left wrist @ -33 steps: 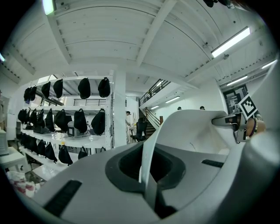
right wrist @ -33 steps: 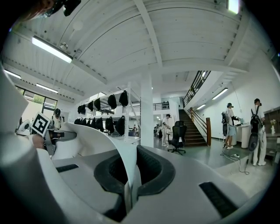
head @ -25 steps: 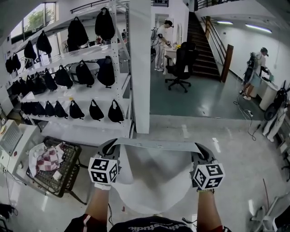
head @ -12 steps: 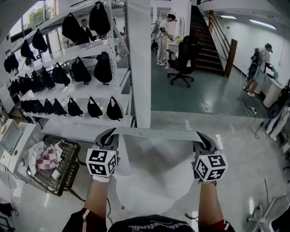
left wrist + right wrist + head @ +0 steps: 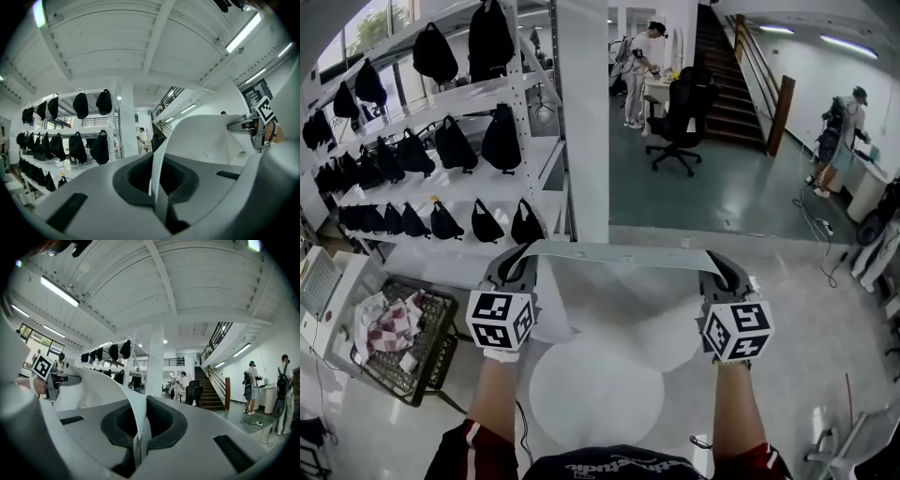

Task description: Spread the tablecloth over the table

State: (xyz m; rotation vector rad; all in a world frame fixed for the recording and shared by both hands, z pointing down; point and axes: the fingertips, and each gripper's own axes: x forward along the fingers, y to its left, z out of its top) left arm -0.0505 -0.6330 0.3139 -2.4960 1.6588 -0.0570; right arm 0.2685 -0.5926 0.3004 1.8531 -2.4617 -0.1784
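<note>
The left gripper [image 5: 525, 258] and the right gripper [image 5: 713, 262] are each pressed together on a top corner of the thin white tablecloth [image 5: 619, 295]. The left gripper view shows the sheet's edge running up out of the closed jaws [image 5: 157, 190], and the right gripper view shows the same [image 5: 137, 439].

The cloth's upper edge is pulled taut and level between the two grippers. The rest hangs in front of the person above the pale glossy floor [image 5: 806, 375], ending in a rounded lobe between the forearms.

Compared with a second ago, both grippers and the stretched edge sit higher in the head view and slightly wider apart, and the grip is unchanged. The hanging part has changed from one broad belly to folded layers.

The white shelving rack of black bags [image 5: 469, 141], the white square pillar [image 5: 581, 122] and the black wire basket [image 5: 427, 352] have shifted in the frame.
</note>
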